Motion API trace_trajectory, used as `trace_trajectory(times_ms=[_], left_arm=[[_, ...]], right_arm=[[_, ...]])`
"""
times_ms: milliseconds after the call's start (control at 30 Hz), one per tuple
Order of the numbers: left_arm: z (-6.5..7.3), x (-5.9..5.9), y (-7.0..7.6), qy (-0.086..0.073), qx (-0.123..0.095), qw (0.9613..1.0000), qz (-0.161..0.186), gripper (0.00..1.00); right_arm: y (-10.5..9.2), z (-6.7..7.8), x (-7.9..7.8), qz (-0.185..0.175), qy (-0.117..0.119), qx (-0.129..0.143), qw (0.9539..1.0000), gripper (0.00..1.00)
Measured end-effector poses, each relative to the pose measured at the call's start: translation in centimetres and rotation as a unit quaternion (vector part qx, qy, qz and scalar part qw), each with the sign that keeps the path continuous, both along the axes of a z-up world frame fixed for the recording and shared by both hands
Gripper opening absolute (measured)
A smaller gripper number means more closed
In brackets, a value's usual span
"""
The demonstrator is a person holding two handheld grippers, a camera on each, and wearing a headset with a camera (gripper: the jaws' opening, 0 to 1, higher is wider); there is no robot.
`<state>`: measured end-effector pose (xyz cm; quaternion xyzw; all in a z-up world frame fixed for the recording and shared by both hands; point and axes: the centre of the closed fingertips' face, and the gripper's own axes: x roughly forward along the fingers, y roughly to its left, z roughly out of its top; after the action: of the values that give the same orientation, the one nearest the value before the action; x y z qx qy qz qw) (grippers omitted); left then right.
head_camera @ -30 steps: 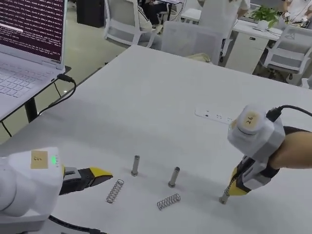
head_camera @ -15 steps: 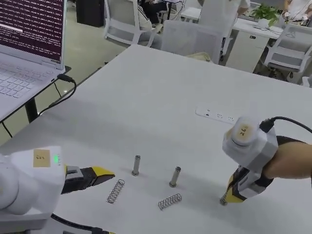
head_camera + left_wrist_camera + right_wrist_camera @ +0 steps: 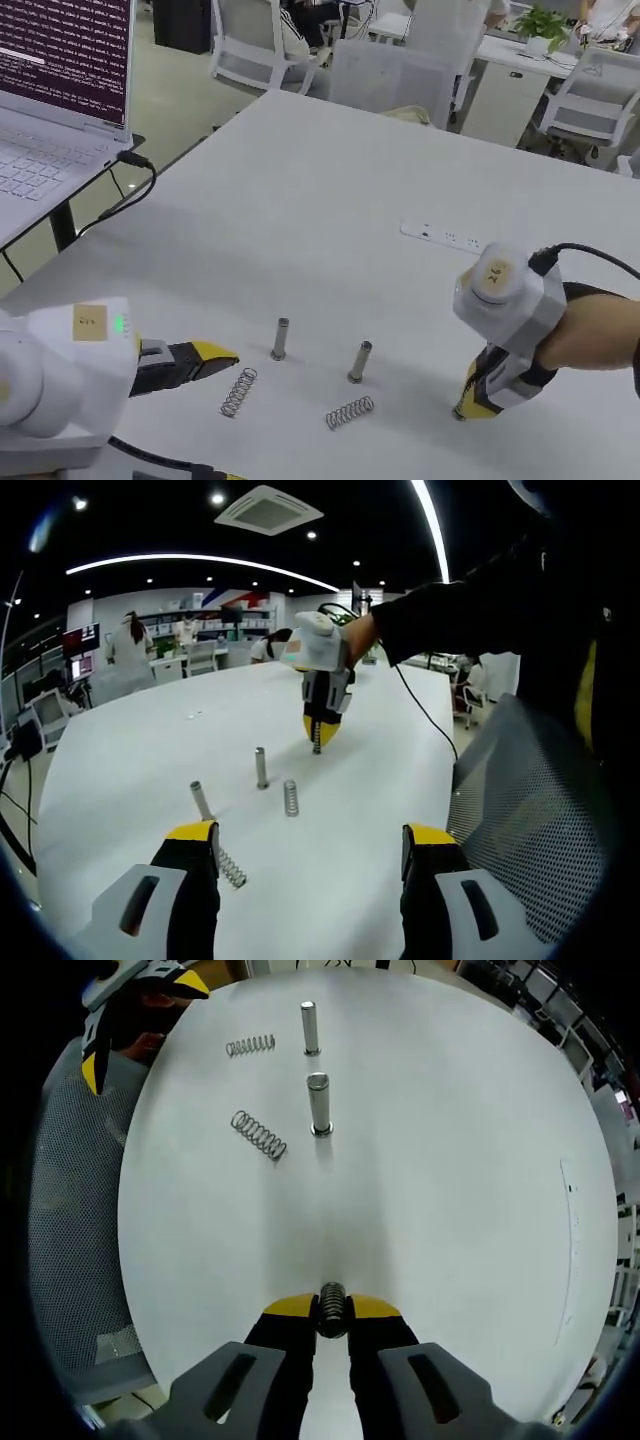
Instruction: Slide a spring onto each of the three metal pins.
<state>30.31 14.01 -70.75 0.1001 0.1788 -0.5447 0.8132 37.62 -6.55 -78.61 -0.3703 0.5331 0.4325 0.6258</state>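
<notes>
Far left, off the white surface (image 3: pixel 330 180): an open laptop (image 3: pixel 50 120) with a lit screen, and a black cable (image 3: pixel 135 190) hanging from its side; next, low in the head view, the left gripper (image 3: pixel 218 357), yellow-tipped, lying about level and aimed toward the right of that view; jaws spread wide in the left gripper view, with nothing between them; just beyond the tip, a loose spring (image 3: pixel 237 391) lying flat on the surface, near the left pin (image 3: pixel 279 339) but apart from it; that pin upright and bare; then a second spring (image 3: pixel 349 412), also flat on the surface, nearer the front edge, in front of the gap between the two bare pins; middle pin (image 3: pixel 358 362) upright and bare, just behind that spring; farther back, a white power strip (image 3: pixel 445 238) lying flat; at right, the right gripper (image 3: pixel 472 405) pointing steeply down, yellow tips at the surface; jaws pressed onto a third spring (image 3: pixel 331 1310), seen end-on in the right gripper view and standing upright between the tips; whether a pin runs inside it, impossible to tell; beyond the far edge of the surface, white office chairs (image 3: pixel 250 50).
</notes>
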Motion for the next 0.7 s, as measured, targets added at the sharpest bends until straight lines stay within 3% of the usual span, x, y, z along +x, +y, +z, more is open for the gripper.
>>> trace_trajectory(times_ms=[233,700], left_arm=[[-0.1,-0.1,-0.3,0.001,0.001,1.0000,-0.006,0.70],[-0.4,0.0,-0.8,0.004,0.003,0.9999,-0.013,0.68]], right_arm=[[0.2,0.2,-0.3,-0.005,-0.002,0.010,0.9999,0.17],[0.3,1.8,0.1,-0.025,-0.039,0.048,0.9978,0.34]])
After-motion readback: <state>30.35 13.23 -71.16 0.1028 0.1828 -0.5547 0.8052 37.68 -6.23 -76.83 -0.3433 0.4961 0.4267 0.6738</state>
